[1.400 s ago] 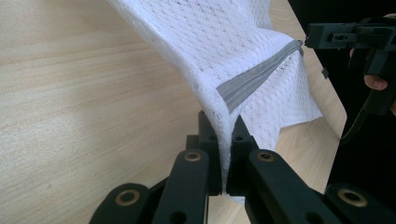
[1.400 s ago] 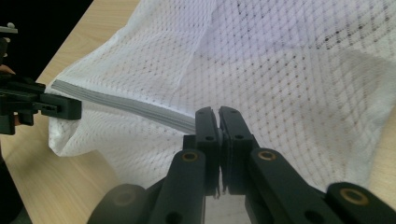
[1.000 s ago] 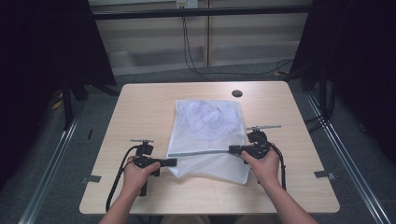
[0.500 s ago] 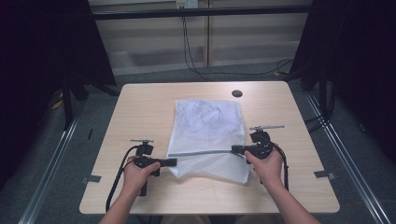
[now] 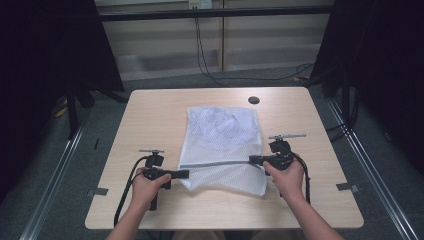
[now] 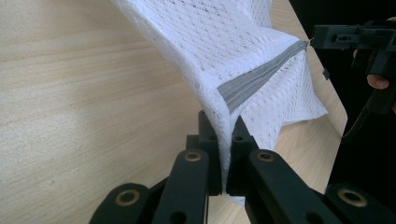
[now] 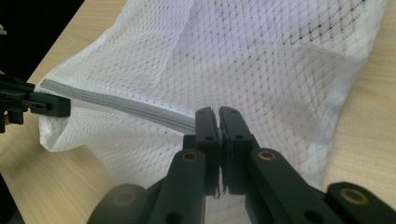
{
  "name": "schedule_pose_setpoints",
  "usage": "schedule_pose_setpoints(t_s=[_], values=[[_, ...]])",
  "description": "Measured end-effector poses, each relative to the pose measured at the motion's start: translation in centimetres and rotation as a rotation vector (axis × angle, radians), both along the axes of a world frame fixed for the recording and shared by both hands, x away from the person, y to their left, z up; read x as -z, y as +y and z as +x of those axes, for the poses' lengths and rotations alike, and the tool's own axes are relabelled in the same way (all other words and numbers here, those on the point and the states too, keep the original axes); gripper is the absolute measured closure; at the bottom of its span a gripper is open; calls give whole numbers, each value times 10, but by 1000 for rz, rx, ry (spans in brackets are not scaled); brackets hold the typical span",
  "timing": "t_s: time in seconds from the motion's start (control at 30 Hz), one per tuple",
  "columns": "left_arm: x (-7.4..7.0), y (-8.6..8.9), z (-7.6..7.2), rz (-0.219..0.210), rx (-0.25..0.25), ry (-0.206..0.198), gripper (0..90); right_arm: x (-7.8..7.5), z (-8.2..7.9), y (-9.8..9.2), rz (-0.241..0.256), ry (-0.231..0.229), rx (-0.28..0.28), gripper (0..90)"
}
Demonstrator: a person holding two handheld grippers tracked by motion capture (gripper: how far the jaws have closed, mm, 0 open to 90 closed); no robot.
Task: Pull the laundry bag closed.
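High view shows the left gripper and right gripper each clamped on the mesh bag's grey zipper, stretched between them; harder pulling could tear the mesh.

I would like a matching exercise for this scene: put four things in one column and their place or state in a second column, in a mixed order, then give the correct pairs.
Things:
1. left gripper
2. right gripper
3. mesh bag
4. dark round hole

Places or states:
A. in the tabletop, beyond the bag
B. white, lying mid-table
C. shut on the grey zipper strip's left end
D. shut on the zipper strip's right end

Pairs: 1-C, 2-D, 3-B, 4-A
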State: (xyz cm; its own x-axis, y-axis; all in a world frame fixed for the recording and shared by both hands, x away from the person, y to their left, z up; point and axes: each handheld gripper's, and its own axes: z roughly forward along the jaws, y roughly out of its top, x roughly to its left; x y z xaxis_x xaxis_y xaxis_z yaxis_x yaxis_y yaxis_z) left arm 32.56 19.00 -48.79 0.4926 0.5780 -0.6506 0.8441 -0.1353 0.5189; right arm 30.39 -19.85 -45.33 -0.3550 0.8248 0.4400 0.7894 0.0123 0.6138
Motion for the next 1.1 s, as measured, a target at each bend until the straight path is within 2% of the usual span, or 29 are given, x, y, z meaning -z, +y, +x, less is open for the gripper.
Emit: schedule_pose_setpoints(t_s=[0.37,1.1], values=[[0,1,0,2,2,-5,887,0,-1,-5,-7,3,14,870],[-1,1,0,-3,-1,-1,887,-1,-1,-6,-3,1,6,870]])
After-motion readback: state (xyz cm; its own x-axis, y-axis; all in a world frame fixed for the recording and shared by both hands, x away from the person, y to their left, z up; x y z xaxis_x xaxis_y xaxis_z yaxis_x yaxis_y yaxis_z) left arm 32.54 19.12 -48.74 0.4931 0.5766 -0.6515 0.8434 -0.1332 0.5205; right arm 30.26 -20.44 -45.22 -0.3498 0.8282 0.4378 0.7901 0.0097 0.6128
